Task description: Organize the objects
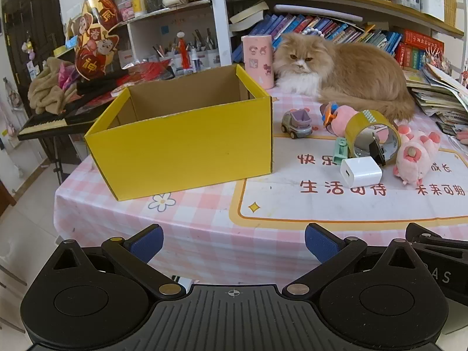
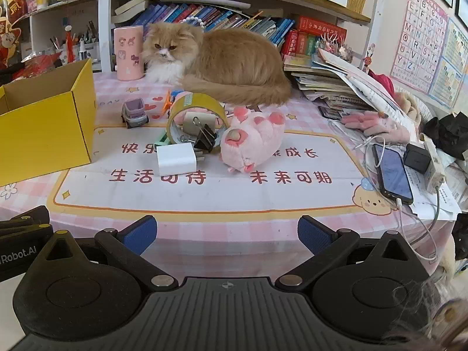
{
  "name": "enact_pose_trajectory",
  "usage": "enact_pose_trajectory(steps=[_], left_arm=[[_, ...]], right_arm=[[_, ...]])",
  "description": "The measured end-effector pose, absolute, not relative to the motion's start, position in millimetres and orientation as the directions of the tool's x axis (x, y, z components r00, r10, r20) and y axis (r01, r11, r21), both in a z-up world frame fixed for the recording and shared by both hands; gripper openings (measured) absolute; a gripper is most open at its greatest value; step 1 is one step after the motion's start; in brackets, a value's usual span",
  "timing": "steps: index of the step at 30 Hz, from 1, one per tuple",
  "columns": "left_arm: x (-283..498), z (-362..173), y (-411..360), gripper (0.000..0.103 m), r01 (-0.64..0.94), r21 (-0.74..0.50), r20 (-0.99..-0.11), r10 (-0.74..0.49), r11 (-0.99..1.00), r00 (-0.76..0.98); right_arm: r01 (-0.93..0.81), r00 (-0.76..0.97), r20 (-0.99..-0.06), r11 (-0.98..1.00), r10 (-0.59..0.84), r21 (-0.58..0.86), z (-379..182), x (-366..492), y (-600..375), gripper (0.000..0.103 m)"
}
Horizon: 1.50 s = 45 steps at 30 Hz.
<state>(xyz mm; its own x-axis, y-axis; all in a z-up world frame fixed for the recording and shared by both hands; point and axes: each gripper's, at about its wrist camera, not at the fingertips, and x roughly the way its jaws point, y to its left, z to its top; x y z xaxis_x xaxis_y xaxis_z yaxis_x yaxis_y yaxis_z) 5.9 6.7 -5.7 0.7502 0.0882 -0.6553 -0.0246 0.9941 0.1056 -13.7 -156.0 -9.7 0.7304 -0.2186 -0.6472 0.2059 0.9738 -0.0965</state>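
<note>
Yellow cardboard box [image 1: 181, 143]: open-topped, nothing visible inside, standing at the left of the pink checked tablecloth [image 1: 204, 234]; its long axis runs from near-left to far-right across our left view.

Left gripper [image 1: 234, 244]: we hold it back at the near table edge, blue-padded tongs spread wide, nothing between them. Right gripper [image 2: 227, 235]: likewise at the near edge, tongs apart and bare.

Cluster to the right of the box, well apart from both grippers:
- White charger block [image 2: 176, 158], lying flat, its prongs pointing right toward the plush.
- Yellow tape roll [image 2: 196, 111], standing on edge, its open core facing us; a black binder clip [image 2: 204, 138] leans at its mouth.
- Pink plush toy [image 2: 253, 139], lying on its side, long axis running near-left to far-right.
- Grey-purple toy car [image 2: 134, 113], between box and tape roll, on its wheels; we cannot tell which end is the front.
- Mint green item [image 1: 340, 150], beside the tape roll, too hidden to identify.

Ginger cat [image 2: 222, 58]: lying behind the cluster, face toward us, beside a pink cylinder [image 2: 128, 52].

Phone [image 2: 392, 172]: at the right edge, cable attached.
</note>
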Motion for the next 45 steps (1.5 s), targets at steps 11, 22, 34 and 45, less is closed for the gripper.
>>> enact_pose_trajectory(steps=[11, 22, 34, 45], left_arm=[[8.1, -7.4, 7.4, 0.103, -0.021, 0.100, -0.657, 0.082, 0.995, 0.749], [8.5, -8.0, 8.6, 0.103, -0.020, 0.099, -0.658, 0.081, 0.995, 0.749], [8.6, -7.9, 8.4, 0.103, -0.021, 0.099, -0.658, 0.082, 0.995, 0.749], [9.1, -12.5, 11.3, 0.103, -0.021, 0.099, -0.660, 0.082, 0.995, 0.746]], right_arm=[[0.206, 0.728, -0.650, 0.974, -0.217, -0.094, -9.5, -13.5, -155.7, 0.103], [0.206, 0.727, -0.652, 0.974, -0.216, -0.093, -10.3, -13.0, -155.6, 0.103], [0.206, 0.726, -0.653, 0.974, -0.216, -0.094, -11.8, -11.9, -155.3, 0.103], [0.208, 0.720, -0.659, 0.974, -0.217, -0.093, -15.4, -10.0, -153.2, 0.103]])
